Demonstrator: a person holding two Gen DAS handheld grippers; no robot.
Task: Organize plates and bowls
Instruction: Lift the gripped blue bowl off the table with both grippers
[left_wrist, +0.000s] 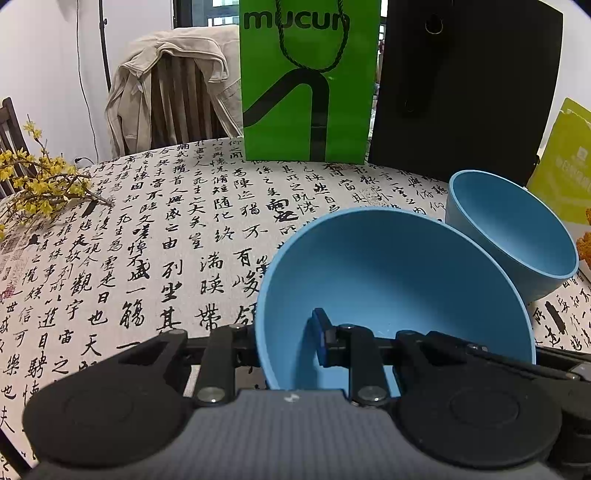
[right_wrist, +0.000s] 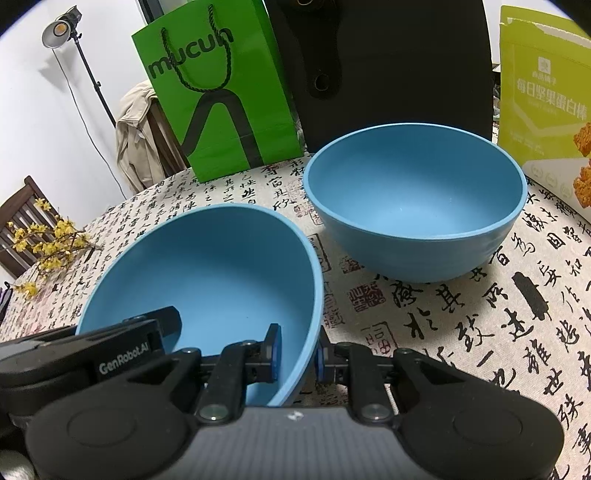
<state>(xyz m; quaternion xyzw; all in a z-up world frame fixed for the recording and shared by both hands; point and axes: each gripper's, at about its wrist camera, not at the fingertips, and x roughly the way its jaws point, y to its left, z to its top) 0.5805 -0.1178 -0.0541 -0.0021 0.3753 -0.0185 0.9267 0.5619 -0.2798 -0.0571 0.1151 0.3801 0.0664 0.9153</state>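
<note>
1. Near bowl (right_wrist: 207, 280), blue: tilted, off the surface (right_wrist: 461, 332), just beside item 2 on the flower-sprig side. Held at two rim points. Right gripper (right_wrist: 297, 360) jaws narrow, clamped across the rim wall, one pad inside, one outside. Left gripper (left_wrist: 291, 339) likewise, inner pad visible, outer pad hidden behind the wall. Two grips prob. to steady the tilt.

2. Far bowl (right_wrist: 417, 206), blue: upright on the surface, in front of the black bag (right_wrist: 388, 66). Likely the base for nesting item 1; not yet stacked.

3. Misc.: green bag (right_wrist: 225, 103) left of the black bag; snack pouch (right_wrist: 546, 81) right of it; flower sprig (left_wrist: 44, 181) far left.
</note>
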